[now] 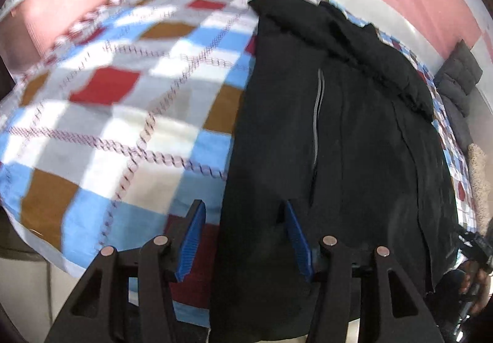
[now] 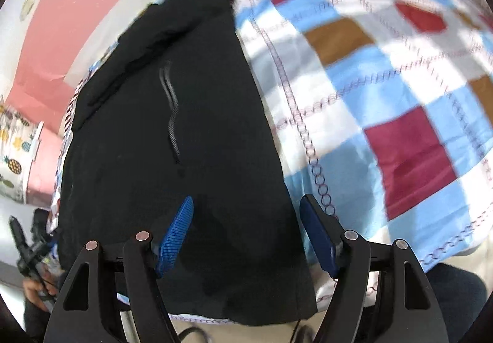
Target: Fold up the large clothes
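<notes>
While the jacket [image 1: 339, 142] lies folded lengthwise along the bed's [image 1: 123, 115] edge, both grippers [image 1: 245, 239] [image 2: 249, 233] hang released. Next likely means gripping its near hem for a crosswise fold.

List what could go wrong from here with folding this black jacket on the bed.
1. Both the left gripper and right gripper are open over the black jacket; closing there may pinch only the top layer.
2. The jacket lies along the checked blanket's edge, so a pull may drag it off.
3. The zipper could snag.
</notes>
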{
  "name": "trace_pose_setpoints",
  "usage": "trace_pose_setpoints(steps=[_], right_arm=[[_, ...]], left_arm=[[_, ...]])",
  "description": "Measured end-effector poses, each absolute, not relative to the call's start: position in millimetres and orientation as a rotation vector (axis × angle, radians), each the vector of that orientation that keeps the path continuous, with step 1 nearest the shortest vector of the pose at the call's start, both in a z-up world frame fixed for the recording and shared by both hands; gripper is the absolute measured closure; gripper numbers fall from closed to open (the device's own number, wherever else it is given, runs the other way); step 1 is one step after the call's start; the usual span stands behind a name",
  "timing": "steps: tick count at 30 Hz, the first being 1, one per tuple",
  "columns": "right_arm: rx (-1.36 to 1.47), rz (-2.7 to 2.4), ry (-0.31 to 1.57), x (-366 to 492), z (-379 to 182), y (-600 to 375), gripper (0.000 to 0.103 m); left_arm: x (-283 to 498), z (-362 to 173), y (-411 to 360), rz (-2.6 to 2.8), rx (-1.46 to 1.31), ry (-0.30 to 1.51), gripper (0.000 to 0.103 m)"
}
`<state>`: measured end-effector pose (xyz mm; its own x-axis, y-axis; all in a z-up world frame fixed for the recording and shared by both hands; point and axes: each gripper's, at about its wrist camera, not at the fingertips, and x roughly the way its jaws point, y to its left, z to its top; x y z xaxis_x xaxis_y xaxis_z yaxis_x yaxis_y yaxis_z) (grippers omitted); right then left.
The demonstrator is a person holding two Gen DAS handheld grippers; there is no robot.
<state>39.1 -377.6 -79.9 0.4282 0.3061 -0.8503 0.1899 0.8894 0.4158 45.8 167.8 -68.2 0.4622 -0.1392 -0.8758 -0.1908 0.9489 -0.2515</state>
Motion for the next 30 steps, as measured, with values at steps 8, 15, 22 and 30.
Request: trace_pose_setpoints(steps=[8, 15, 22, 30], right_arm=[[0.521, 0.180, 1.194, 23.7, -87.4, -372.3, 0.030], [0.570, 0.270, 1.193, 14.5, -84.4, -373.7, 0.032], [0.606, 0.237, 1.213, 20.2, -96.1, -375.8, 0.047], [0.595, 0.245, 1.191, 18.2, -84.6, -365.2, 0.077]], left_arm=[[37.0, -75.2, 151.6, -0.052, -0.362, 1.114, 0.047], [28.1, -74.1, 145.7, -0.101, -0.356, 1.112, 0.047], [30.8, -85.0, 150.3, -0.092, -0.382, 1.124, 0.044], [31.3, -81.8, 140.2, -0.048, -0.313, 1.152, 0.057]])
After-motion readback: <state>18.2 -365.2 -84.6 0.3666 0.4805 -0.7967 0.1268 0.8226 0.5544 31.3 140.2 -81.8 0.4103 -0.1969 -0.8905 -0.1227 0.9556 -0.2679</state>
